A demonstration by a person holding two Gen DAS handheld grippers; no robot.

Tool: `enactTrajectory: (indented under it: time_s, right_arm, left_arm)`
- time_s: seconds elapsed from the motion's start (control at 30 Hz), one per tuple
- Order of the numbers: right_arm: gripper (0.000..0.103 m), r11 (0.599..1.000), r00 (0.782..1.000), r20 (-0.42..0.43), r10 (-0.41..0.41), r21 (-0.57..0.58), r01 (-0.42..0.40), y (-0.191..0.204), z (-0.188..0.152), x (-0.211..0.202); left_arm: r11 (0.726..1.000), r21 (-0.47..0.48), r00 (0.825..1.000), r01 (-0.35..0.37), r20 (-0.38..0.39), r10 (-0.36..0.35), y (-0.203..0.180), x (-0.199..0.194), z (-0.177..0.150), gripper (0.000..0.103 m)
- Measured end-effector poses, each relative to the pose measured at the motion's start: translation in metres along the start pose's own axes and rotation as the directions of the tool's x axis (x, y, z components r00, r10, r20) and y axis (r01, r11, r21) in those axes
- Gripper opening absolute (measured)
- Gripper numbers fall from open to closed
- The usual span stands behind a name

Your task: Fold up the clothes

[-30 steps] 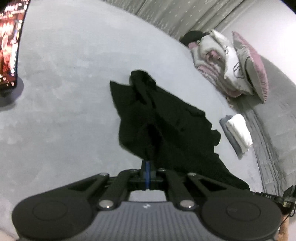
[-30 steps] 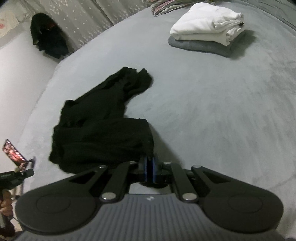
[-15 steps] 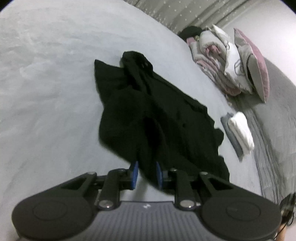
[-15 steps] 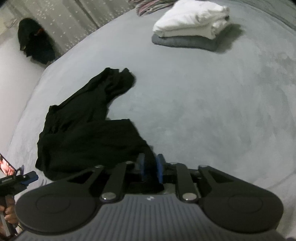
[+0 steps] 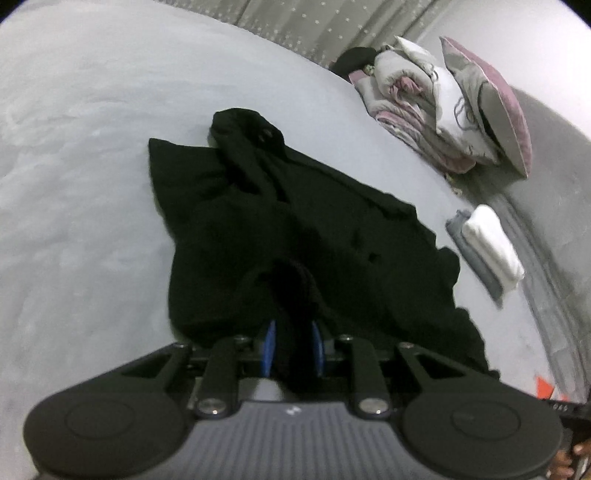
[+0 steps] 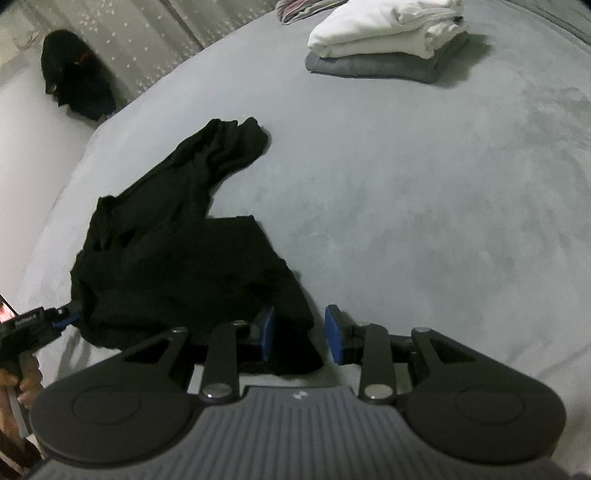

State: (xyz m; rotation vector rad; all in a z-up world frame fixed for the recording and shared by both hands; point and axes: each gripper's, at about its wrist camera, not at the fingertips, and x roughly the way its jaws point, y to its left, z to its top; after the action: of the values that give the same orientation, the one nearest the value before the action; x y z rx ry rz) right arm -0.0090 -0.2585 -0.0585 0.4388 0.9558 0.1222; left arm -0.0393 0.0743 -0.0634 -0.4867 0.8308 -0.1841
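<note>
A black garment (image 5: 295, 229) is lying crumpled on the grey bed cover (image 5: 92, 166), spreading across its middle with one narrow part (image 6: 225, 147) trailing away toward the far side. The left gripper (image 5: 291, 349) is sitting at one near edge of the garment, its blue pads (image 5: 269, 347) standing a little apart with a fold of black cloth filling the gap between them; whether they are pressing on it cannot be told. The right gripper (image 6: 300, 336) is at another near corner, its jaws opening, the cloth lying between them against the left pad while the right pad (image 6: 334, 338) is standing clear of it. Farther off, a folded white garment (image 6: 388, 27) is resting on a folded grey one (image 6: 373, 66). Beyond those, a pink and white pillow (image 5: 491, 103) and a bundled blanket (image 5: 406, 96) are leaning at the bed's edge, with a spotted curtain (image 5: 314, 22) hanging behind.
</note>
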Motion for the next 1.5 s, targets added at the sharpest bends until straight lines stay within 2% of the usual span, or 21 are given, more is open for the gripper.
enactTrajectory:
  time_s: [0.03,0.1,0.13,0.2,0.33,0.43,0.53,0.63,0.7,0.9,0.93,0.97,1.0,1.17,1.3,1.5]
  right_arm:
    - [0.035,1.0,1.0,0.003,-0.007,-0.02,0.007,0.003,-0.001,0.001]
    - [0.036,0.998,1.0,0.01,-0.021,-0.064,0.021,0.008,-0.004,0.002]
    - [0.036,0.996,0.999,0.013,-0.03,-0.085,0.031,0.011,-0.006,0.003]
    - [0.032,0.989,0.999,0.014,-0.051,-0.135,0.052,0.017,-0.011,0.007]
    - [0.026,0.978,0.997,0.027,-0.078,-0.193,0.082,0.025,-0.017,0.009]
    - [0.025,0.983,0.997,0.025,-0.068,-0.172,0.071,0.022,-0.017,0.008]
    - [0.025,0.989,0.998,0.021,-0.051,-0.138,0.053,0.019,-0.017,0.006]
    - [0.025,0.991,0.999,0.019,-0.042,-0.124,0.044,0.018,-0.016,0.005]
    - [0.025,0.992,0.999,0.019,-0.04,-0.121,0.042,0.018,-0.016,0.005]
    - [0.024,0.989,0.999,0.021,-0.045,-0.142,0.047,0.019,-0.017,0.005]
    - [0.019,0.987,0.998,0.022,-0.052,-0.149,0.055,0.02,-0.017,0.005]
    - [0.006,0.988,0.999,0.014,-0.045,-0.144,0.047,0.02,-0.016,0.004]
    - [0.005,0.989,0.999,0.006,-0.038,-0.14,0.039,0.02,-0.015,0.003]
    - [0.005,0.994,1.0,-0.029,0.0,-0.107,-0.003,0.017,-0.009,-0.009]
    - [0.004,0.998,0.997,-0.048,0.06,-0.012,-0.06,0.005,-0.005,-0.02]
    - [0.004,0.991,0.99,-0.052,0.133,0.027,-0.131,0.01,-0.008,-0.045]
  left_arm:
    - [1.0,0.016,1.0,-0.009,0.003,0.008,-0.002,-0.001,-0.001,0.02]
    - [0.998,0.043,0.999,-0.043,0.012,0.043,-0.006,-0.001,-0.004,0.001]
    - [0.996,0.055,0.997,-0.075,0.021,0.074,-0.007,-0.001,-0.006,0.002]
    - [0.995,0.048,0.996,-0.082,0.037,0.08,-0.007,-0.003,-0.009,0.002]
    - [0.998,-0.001,0.996,-0.063,0.07,0.063,-0.001,-0.012,-0.008,0.002]
    - [0.999,-0.013,0.995,-0.034,0.094,0.035,0.002,-0.019,-0.006,0.002]
    - [1.0,0.005,0.997,-0.015,0.079,0.015,-0.001,-0.016,-0.008,0.004]
    - [0.998,0.046,0.998,-0.035,0.044,0.033,-0.006,-0.004,-0.014,0.004]
    - [0.996,0.072,0.998,-0.047,0.051,0.044,-0.009,-0.002,-0.016,0.004]
    - [0.995,0.062,0.996,-0.08,0.052,0.077,-0.011,-0.007,-0.017,0.001]
    - [0.995,0.048,0.995,-0.086,0.054,0.083,-0.012,-0.011,-0.018,0.001]
    - [0.995,0.034,0.994,-0.092,0.056,0.09,-0.013,-0.016,-0.018,0.001]
    - [0.995,0.02,0.994,-0.097,0.057,0.096,-0.014,-0.021,-0.018,0.001]
    - [0.992,-0.05,0.991,-0.119,0.049,0.122,-0.007,-0.066,-0.017,0.001]
    - [0.981,-0.152,0.991,-0.122,0.031,0.128,0.013,-0.099,-0.019,0.0]
    - [0.972,-0.204,0.993,-0.116,0.009,0.12,0.026,-0.133,-0.037,0.0]
